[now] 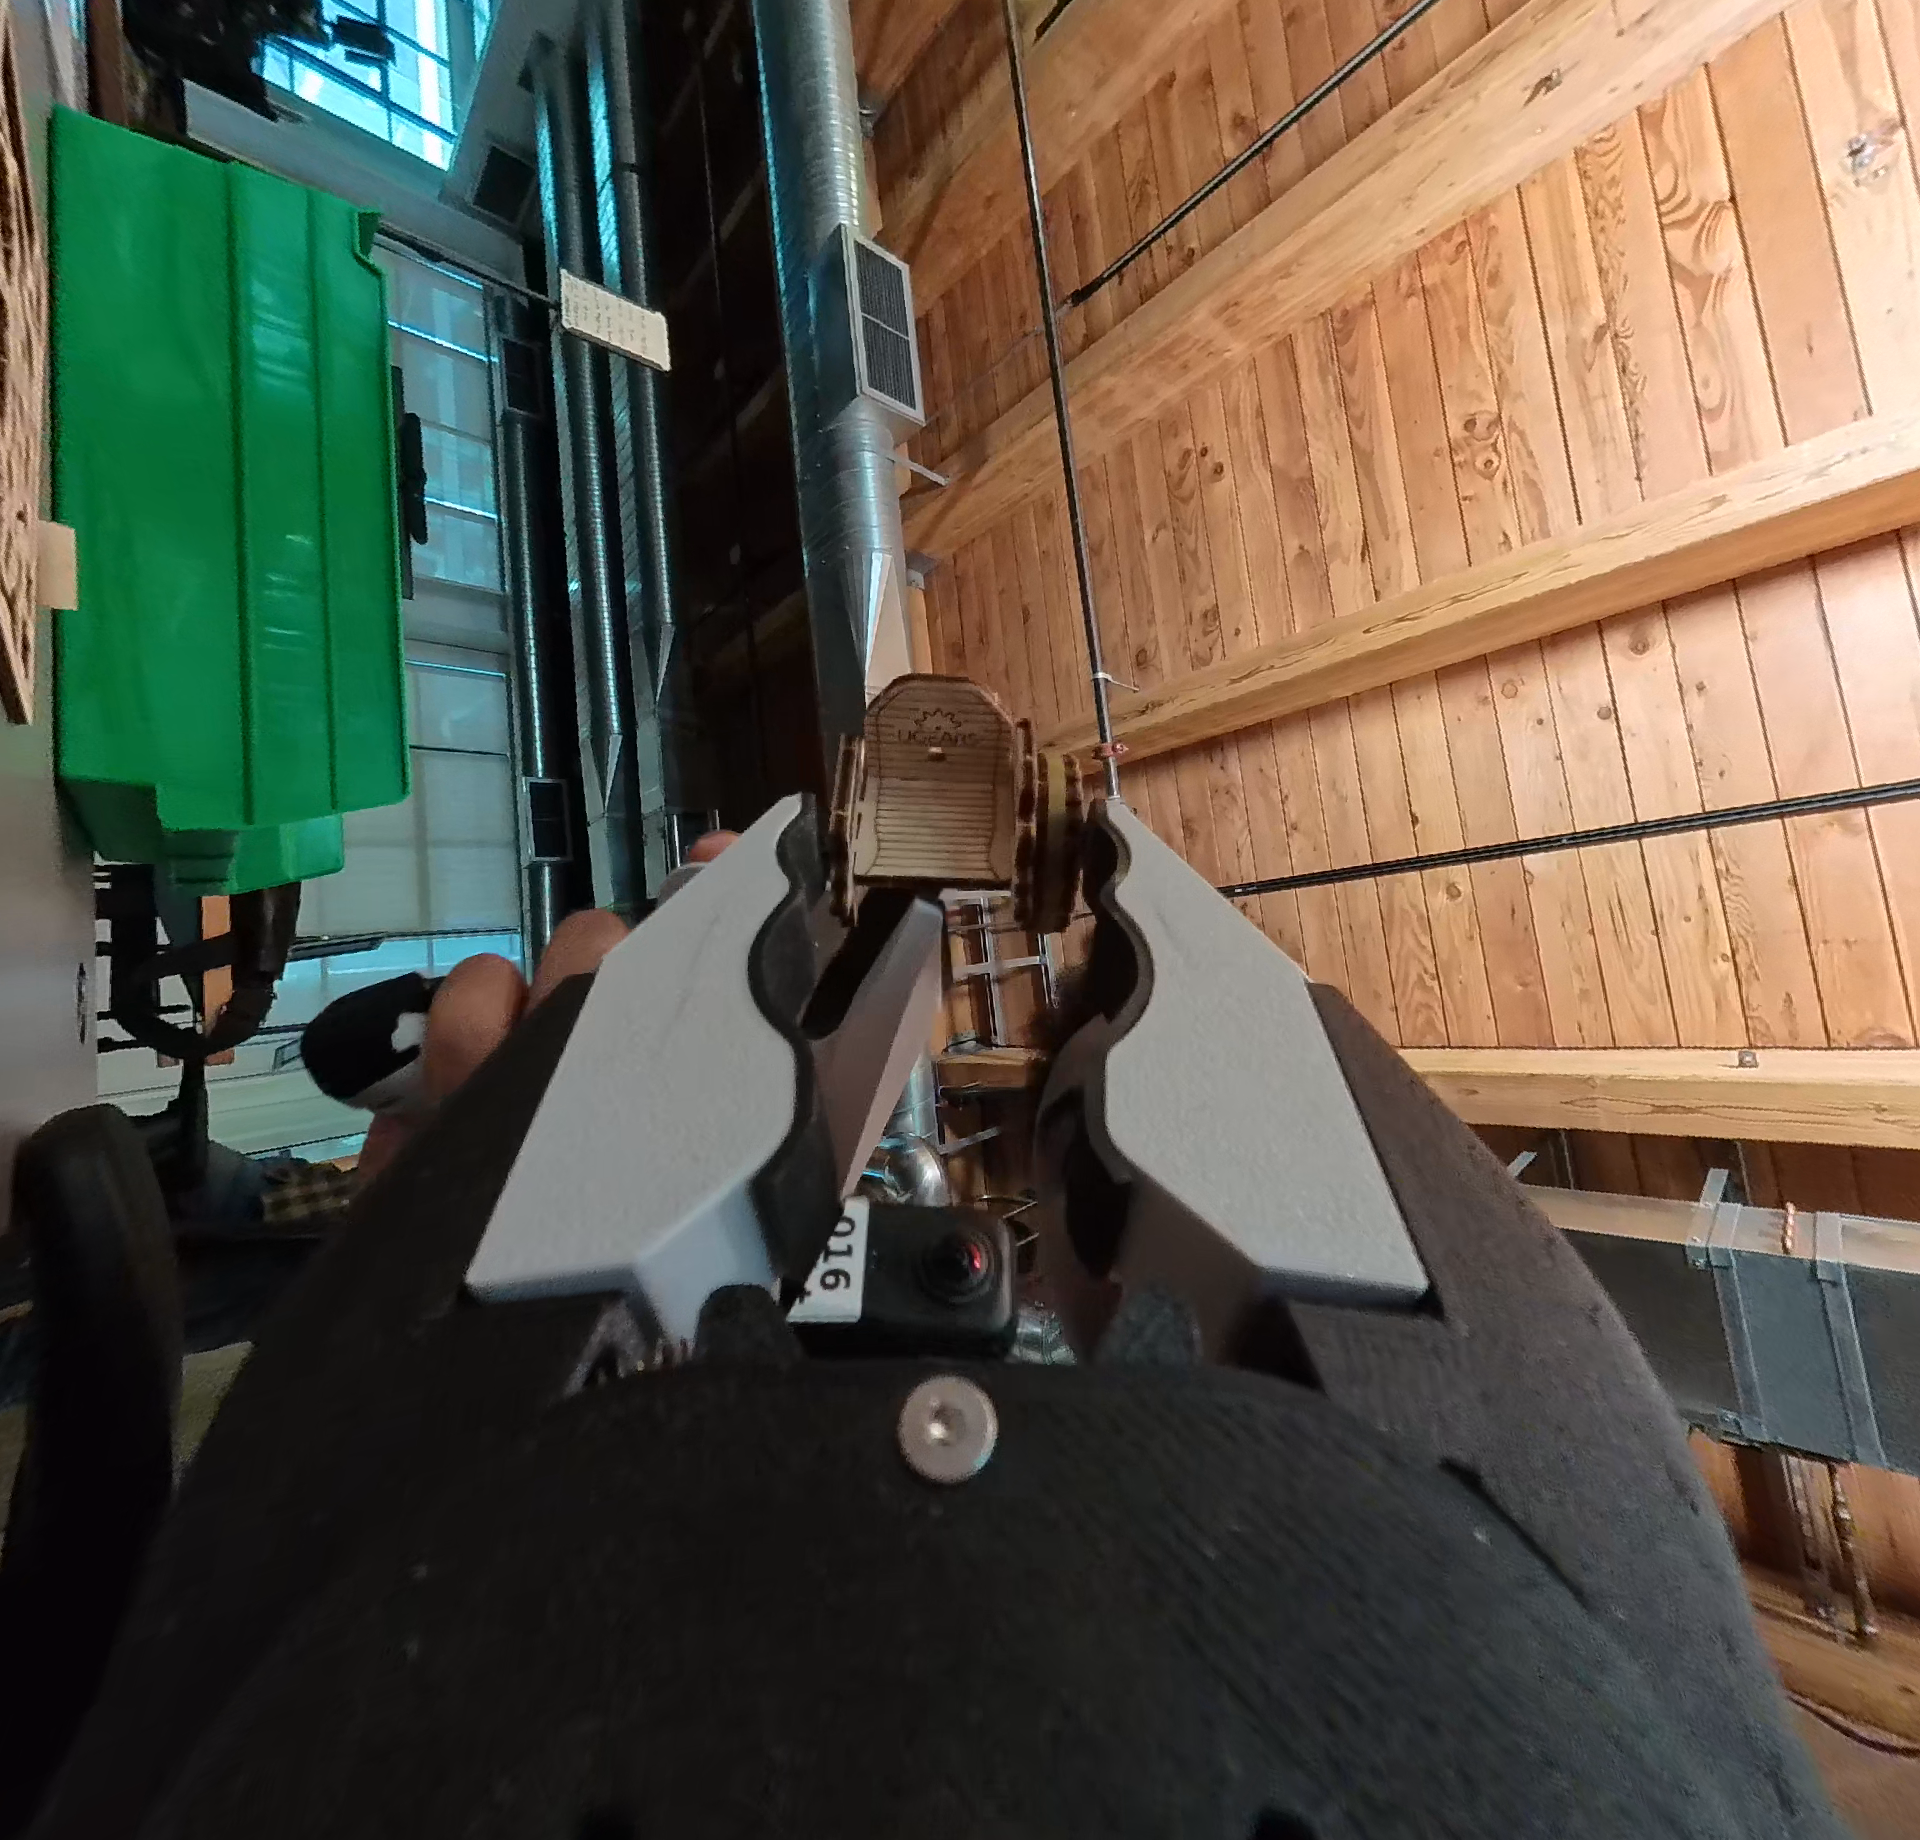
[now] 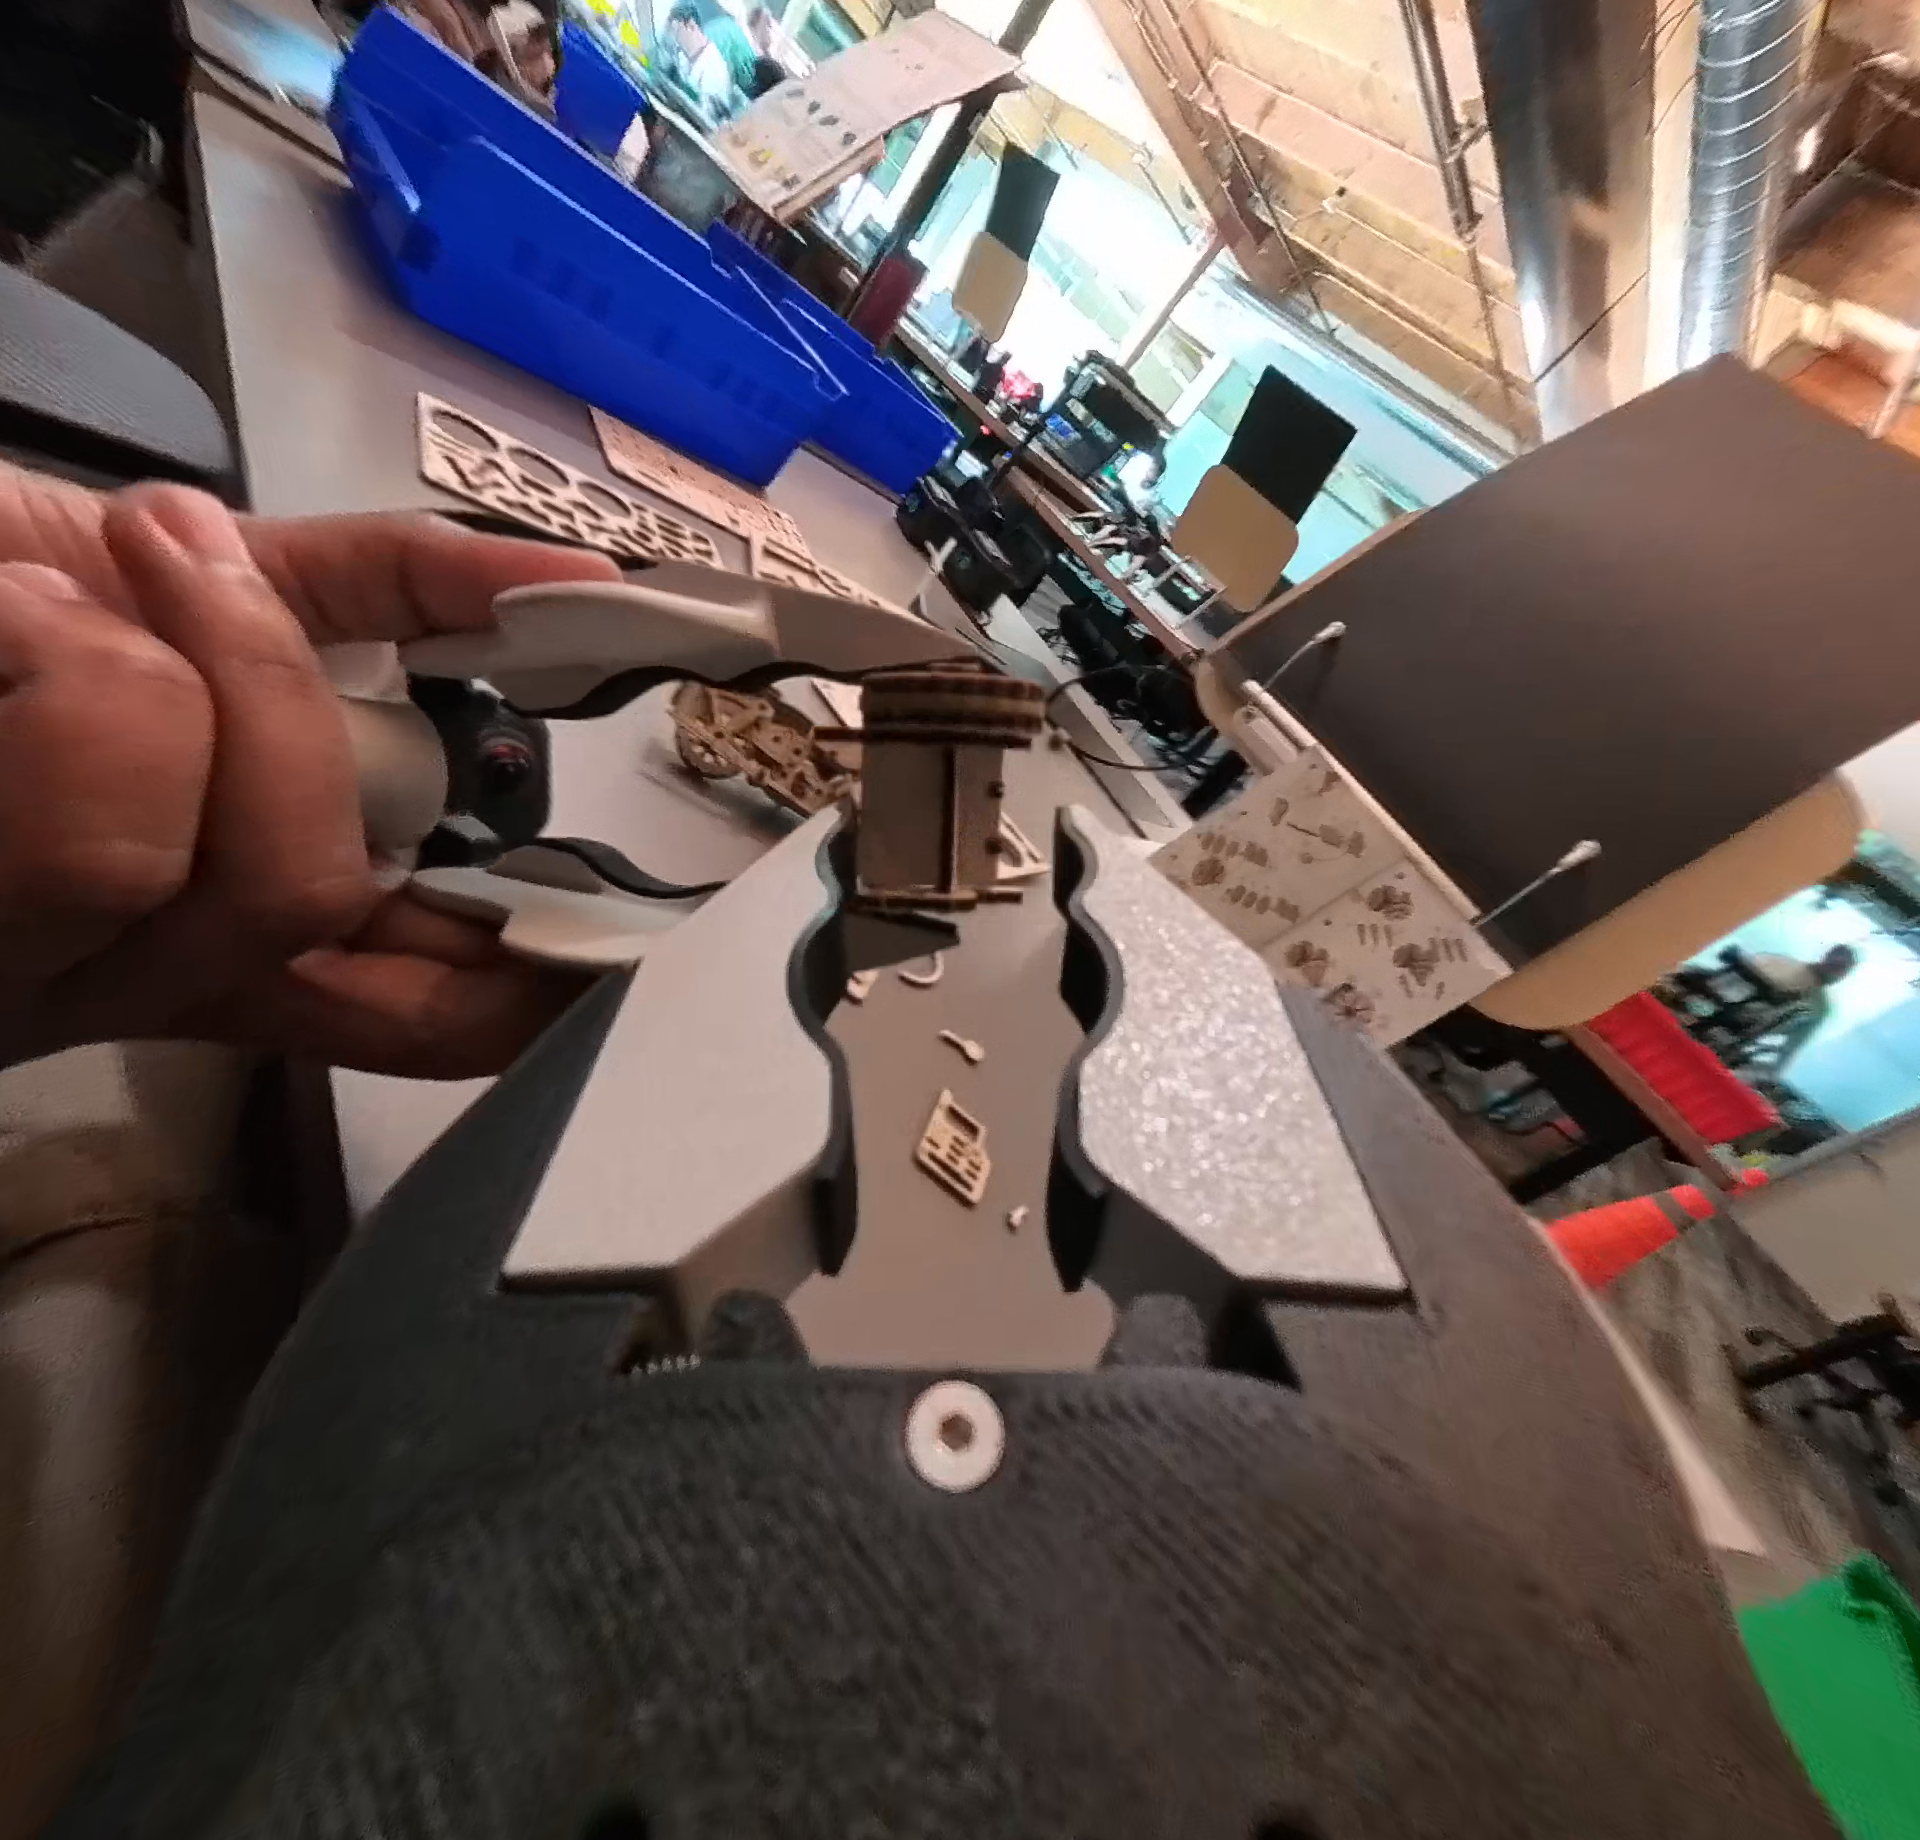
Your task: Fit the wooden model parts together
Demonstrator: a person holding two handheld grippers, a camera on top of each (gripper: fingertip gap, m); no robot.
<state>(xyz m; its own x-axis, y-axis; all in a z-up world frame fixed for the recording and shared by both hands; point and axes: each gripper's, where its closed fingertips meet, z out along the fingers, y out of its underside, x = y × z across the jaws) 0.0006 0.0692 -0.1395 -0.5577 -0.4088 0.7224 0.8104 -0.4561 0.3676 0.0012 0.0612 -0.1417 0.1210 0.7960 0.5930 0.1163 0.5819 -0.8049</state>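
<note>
A small wooden model, a seat-like body with toothed wheels on both sides, sits between the tips of my left gripper, which is shut on its wheels and holds it up in the air. In the right wrist view the same model is in front of my right gripper, whose jaws stand open around its body; the left fingertip is against it, the right one apart. The left gripper's fingers come in from the left, held by a hand. One right finger shows below the model.
On the grey table are a blue bin, punched wooden part sheets, a finished wooden model and loose small parts. A parts sheet stands right. A green bin is left.
</note>
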